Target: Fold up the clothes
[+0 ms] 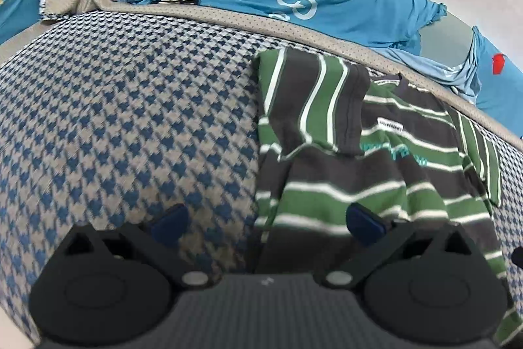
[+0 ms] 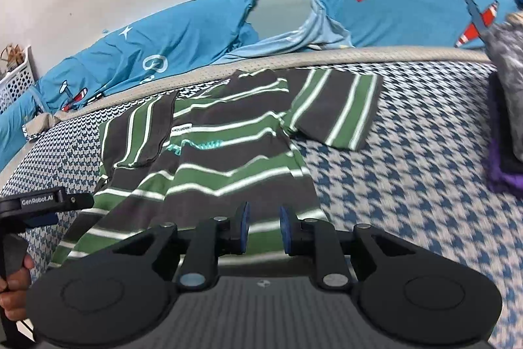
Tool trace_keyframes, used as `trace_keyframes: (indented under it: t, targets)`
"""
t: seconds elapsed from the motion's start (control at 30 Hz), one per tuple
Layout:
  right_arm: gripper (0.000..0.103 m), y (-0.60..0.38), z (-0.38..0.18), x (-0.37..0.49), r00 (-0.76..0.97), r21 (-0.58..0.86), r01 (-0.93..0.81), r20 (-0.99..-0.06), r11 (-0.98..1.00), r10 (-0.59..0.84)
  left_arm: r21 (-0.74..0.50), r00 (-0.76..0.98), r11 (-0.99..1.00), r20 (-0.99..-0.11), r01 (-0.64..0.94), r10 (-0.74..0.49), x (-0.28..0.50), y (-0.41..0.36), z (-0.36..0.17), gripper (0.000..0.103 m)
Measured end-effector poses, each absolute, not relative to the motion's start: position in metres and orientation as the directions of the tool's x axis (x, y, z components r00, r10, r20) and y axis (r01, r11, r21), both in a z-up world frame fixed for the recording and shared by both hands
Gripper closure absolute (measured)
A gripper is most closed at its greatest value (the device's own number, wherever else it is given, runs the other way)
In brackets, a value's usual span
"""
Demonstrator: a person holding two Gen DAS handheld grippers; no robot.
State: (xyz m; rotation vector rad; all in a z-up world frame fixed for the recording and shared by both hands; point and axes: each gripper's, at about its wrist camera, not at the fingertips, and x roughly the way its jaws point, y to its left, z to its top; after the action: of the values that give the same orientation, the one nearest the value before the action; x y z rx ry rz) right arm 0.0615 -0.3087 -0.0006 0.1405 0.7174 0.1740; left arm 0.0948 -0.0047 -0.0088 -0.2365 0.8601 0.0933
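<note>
Mid-fold: my left gripper [image 1: 266, 223] gapes wide, right gripper [image 2: 264, 226] narrow and empty, above the striped shirt [image 2: 209, 159]; next I pinch the right sleeve [image 2: 336, 113] toward the mattress's far edge.

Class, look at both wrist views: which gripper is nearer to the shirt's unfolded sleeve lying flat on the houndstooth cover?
Right. The right gripper sits at the striped shirt's hem below that sleeve; the left gripper is at the opposite edge.

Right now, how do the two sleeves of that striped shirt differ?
The left sleeve is folded in over the striped shirt, lying on its chest. The right sleeve is spread outward, flat on the checked bedcover. The folded one looks narrower from here; the spread one shows its whole width. Both carry the same green, grey and white stripes.
</note>
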Motion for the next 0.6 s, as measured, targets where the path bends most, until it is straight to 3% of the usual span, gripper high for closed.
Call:
trace_keyframes:
  t: [0.17,0.6]
  targets:
    - [0.082,-0.304,-0.005,0.079,0.732,0.183,-0.122,-0.647,0.975,0.213,-0.118,0.665,0.983,-0.747,-0.144,0.008,0.118,-0.007,-0.008,0.000]
    - [0.077,-0.300,-0.008,0.117,0.731,0.182,-0.125,-0.648,0.975,0.215,-0.160,0.701,0.979,-0.712,-0.127,-0.025,0.185,0.014,-0.008,0.000]
